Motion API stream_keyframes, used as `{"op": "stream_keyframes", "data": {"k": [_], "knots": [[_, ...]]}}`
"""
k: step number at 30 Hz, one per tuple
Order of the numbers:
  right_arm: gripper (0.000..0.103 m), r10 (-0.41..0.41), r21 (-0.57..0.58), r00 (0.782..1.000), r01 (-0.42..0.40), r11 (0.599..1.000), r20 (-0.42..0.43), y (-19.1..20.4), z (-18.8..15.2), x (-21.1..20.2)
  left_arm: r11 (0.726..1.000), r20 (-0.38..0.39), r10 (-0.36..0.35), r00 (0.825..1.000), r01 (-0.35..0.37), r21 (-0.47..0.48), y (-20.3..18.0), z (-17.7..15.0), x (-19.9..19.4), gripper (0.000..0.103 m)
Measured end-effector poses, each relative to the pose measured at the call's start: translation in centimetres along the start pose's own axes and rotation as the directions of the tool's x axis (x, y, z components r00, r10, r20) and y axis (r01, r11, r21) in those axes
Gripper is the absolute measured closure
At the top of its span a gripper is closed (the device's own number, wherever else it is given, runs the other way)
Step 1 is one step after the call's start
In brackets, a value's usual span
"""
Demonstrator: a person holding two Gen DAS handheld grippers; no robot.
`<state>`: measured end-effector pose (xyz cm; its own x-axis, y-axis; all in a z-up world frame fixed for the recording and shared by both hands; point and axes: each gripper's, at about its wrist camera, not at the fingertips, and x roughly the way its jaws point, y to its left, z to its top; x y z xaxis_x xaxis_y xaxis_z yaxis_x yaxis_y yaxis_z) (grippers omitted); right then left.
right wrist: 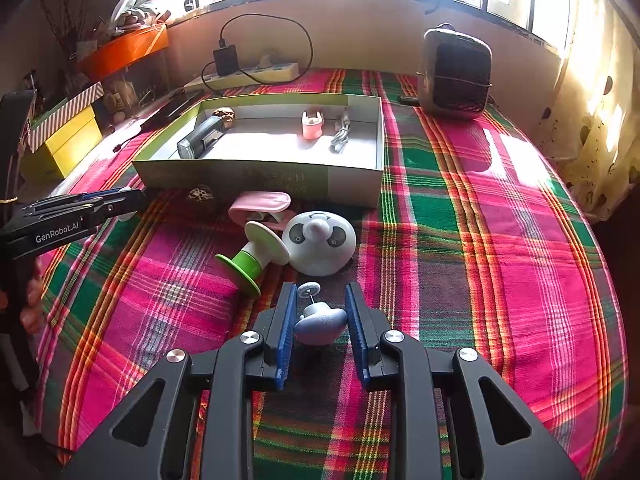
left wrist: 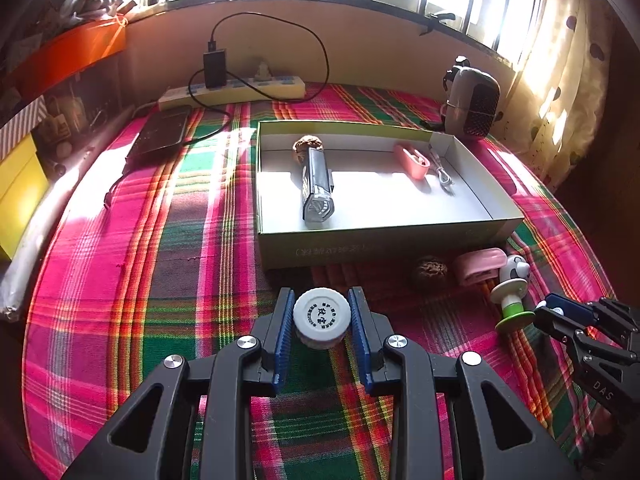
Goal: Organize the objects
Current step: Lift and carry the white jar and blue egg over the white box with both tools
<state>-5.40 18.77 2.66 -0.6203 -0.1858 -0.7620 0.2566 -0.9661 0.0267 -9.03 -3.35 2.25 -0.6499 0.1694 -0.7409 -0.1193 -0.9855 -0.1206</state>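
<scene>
My left gripper (left wrist: pixel 322 320) is shut on a small white capped bottle (left wrist: pixel 322 316), just in front of the open cardboard box (left wrist: pixel 380 236). The box holds a dark bike light (left wrist: pixel 316 184), a walnut (left wrist: pixel 307 145), a pink clip (left wrist: pixel 412 160) and a grey cable (left wrist: pixel 442 172). My right gripper (right wrist: pixel 320 316) is shut on a small lavender suction hook (right wrist: pixel 320 326) above the plaid cloth. A panda toy (right wrist: pixel 318 246), another pink clip (right wrist: pixel 262 204) and a second walnut (right wrist: pixel 201 196) lie before the box (right wrist: pixel 256 178).
A small heater (right wrist: pixel 456 74) stands at the back right. A power strip (left wrist: pixel 232 94) with charger and cable lies by the wall, a dark pad (left wrist: pixel 160 136) near it. Yellow and orange boxes (right wrist: pixel 64 140) stack at the left. The left gripper shows in the right wrist view (right wrist: pixel 80 210).
</scene>
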Motion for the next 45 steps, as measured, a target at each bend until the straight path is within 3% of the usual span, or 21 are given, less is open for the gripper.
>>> {"op": "stream_keyframes", "data": {"k": [12,28,45], "knots": [[0.077,0.016,0.012,0.999,-0.017,1.0,0.044,-0.5,1.3,-1.3,1.0,0.024,-0.017,1.0,0.017,0.013,-0.6,1.1,-1.2,0.078],[0.077,0.027,-0.014,0.995,-0.026,1.0,0.099,-1.2,6.2,-0.9,0.997,0.042,-0.057,0.998,0.054,0.05,-2.0,4.8,-0.8,0.078],[0.077,0.006,-0.041,0.998,-0.004,0.999,0.067,-1.7,11.6,4.6,0.997,-0.005,-0.055,0.998,0.055,0.061,-2.9,8.2,3.9,0.078]]}}
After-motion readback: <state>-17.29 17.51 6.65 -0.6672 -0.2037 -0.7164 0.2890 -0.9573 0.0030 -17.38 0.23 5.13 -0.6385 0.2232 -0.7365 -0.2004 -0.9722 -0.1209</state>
